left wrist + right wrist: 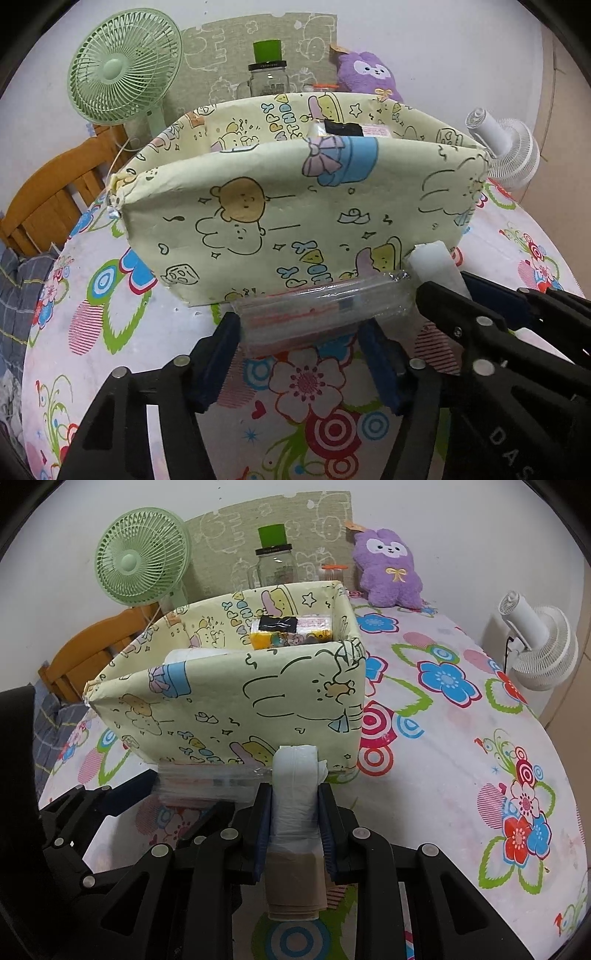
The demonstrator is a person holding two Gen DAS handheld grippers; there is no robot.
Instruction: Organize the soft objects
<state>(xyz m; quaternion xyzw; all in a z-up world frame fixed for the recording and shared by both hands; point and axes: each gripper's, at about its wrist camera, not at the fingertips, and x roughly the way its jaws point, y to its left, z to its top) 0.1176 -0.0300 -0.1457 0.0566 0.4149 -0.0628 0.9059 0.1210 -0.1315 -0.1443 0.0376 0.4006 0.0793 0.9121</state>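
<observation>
Box (258,206) on table (461,768) already holds tissue packs (291,629). Right gripper (294,805) clamped on white bag roll (295,786). Left gripper (299,328) pads against clear packet (317,306) at box's foot. Both items left to go in.

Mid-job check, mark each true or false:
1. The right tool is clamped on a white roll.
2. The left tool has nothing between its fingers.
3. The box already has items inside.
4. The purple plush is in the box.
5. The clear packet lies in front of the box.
1. True: the right tool grips the white roll.
2. False: the left tool has the clear packet between its fingers.
3. True: packets sit in the box.
4. False: the purple plush sits behind it, by the wall.
5. True.
</observation>
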